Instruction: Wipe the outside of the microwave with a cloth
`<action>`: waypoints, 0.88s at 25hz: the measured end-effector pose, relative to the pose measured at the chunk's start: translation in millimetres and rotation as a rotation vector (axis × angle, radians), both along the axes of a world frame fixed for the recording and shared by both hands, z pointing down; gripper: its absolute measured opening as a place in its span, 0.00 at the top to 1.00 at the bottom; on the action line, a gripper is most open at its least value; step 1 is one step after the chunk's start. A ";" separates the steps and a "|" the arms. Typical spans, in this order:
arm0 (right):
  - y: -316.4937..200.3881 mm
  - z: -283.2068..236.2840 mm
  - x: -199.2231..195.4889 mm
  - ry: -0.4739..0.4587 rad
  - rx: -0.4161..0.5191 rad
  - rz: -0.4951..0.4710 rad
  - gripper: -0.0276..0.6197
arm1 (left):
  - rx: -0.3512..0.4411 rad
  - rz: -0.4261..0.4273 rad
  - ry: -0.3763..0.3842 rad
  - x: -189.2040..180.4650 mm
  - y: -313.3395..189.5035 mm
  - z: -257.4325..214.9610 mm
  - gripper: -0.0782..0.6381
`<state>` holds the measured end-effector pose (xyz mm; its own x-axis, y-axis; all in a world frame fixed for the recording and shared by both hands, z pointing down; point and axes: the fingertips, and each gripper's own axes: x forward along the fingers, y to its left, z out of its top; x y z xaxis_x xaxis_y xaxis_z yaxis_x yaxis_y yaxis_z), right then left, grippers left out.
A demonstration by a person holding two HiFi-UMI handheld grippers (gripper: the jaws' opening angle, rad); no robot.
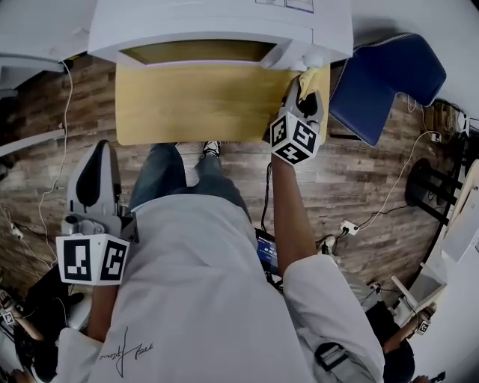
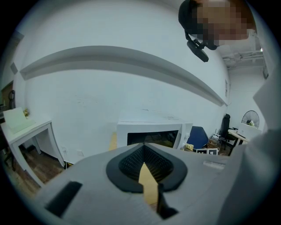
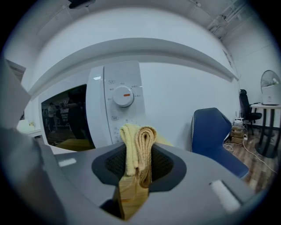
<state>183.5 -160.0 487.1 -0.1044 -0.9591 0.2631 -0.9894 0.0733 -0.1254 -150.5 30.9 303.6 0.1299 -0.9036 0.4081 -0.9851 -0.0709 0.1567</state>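
Right gripper view: your right hand-held gripper (image 3: 138, 151) pinches the folded cloth (image 3: 138, 139) just before the control panel (image 3: 123, 112) of the microwave (image 3: 66, 119); press flat, stroke evenly. Left hand-held gripper (image 2: 143, 153) hangs closed, empty.

We see light wooden table (image 1: 194, 105) from above, front part of top bare. White microwave (image 1: 217, 22) stands on far part of table, dark door window facing us, control panel with dial at its right end. Under and around table: wood-plank floor (image 1: 359, 172), mixed brown tones. On floor: blue chair (image 1: 389, 78) just right of table; small white plug block (image 1: 348, 226) with white cable (image 1: 404, 176) trailing toward chair; another white cable (image 1: 60, 149) left of table.
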 end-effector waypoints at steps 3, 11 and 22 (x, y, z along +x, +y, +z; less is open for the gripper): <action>3.7 -0.9 -3.4 -0.024 0.002 0.017 0.77 | 0.000 0.002 -0.002 -0.4 1.3 0.6 0.90; 12.7 -0.1 -11.0 -0.069 -0.006 0.045 0.77 | -0.002 0.001 -0.003 -2.0 1.9 0.1 0.90; 30.6 3.5 -71.0 -0.123 -0.024 -0.044 0.77 | -0.005 -0.002 0.001 1.4 2.7 3.1 0.90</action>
